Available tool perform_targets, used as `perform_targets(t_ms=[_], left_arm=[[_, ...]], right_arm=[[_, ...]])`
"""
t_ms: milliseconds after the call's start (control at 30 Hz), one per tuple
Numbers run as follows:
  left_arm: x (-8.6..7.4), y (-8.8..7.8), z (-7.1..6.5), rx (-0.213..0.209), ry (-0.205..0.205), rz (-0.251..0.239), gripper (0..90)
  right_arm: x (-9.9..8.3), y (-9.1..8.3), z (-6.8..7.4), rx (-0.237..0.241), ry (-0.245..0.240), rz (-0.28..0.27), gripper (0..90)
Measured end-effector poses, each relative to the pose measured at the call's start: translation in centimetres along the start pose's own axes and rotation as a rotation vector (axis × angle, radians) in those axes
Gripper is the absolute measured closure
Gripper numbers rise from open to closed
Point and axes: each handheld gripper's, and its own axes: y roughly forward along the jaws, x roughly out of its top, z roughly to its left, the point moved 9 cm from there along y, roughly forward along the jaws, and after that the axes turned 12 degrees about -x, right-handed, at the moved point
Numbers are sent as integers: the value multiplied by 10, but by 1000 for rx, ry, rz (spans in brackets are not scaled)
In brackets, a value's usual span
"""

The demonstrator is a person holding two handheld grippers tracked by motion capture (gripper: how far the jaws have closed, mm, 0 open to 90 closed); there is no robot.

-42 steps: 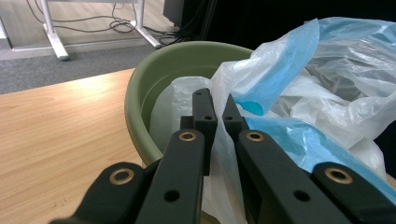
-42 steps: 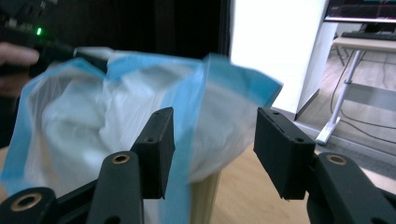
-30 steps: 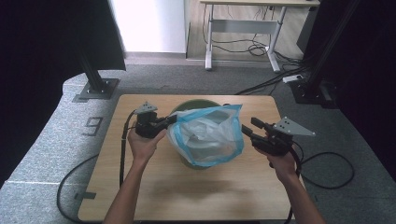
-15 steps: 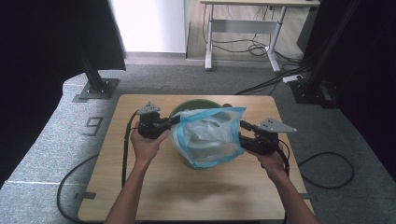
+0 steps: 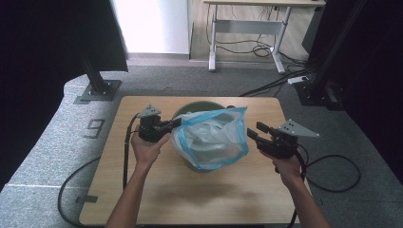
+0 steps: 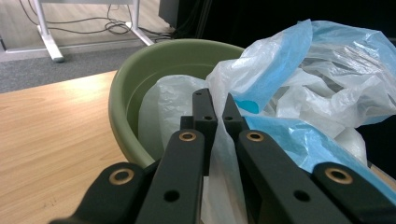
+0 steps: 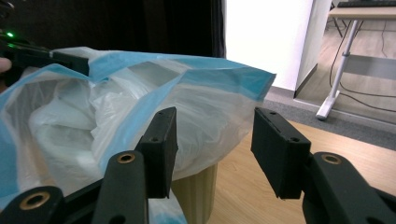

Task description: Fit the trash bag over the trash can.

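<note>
A blue and white plastic bag [image 5: 211,137] lies over and inside a green bin [image 5: 190,108] at the middle of the wooden table [image 5: 142,190]. My left gripper [image 5: 177,122] is shut on the bag's left edge, and the left gripper view has the film pinched between the left gripper [image 6: 215,103] tips above the bin [image 6: 140,70]. My right gripper [image 5: 252,133] hovers open just off the bag's right corner. In the right gripper view the right gripper [image 7: 212,126] has its jaws apart, with the bag [image 7: 140,93] just beyond them and untouched.
Black cables trail from both grippers over the table's sides to the grey floor. A dark stand base [image 5: 97,90] sits beyond the far left corner, and another stand [image 5: 318,90] beyond the far right. A desk frame [image 5: 247,28] stands farther back.
My right gripper moved in toward the bag's right edge, then drew back a little to the right. The left gripper kept still with the bag's edge in it.
</note>
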Motion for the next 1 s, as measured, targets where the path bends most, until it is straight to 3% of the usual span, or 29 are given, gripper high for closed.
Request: perform_targets(t_ms=[300,467,733,833,1000], left_arm=[[1,0,0,0,-4,-2,895],[1,-1,1,4,-6,-8,896],[2,0,1,3,-4,-17,896],[2,1,1,3,-4,-17,896],[3,0,1,8,-1,-24,896]], right_arm=[[14,-15,16,34,-25,-15,479],[11,-2,24,43,-25,19,458],[1,17,33,80,18,80,457],[-2,19,36,87,12,87,519],[-5,25,37,68,-32,77,802]])
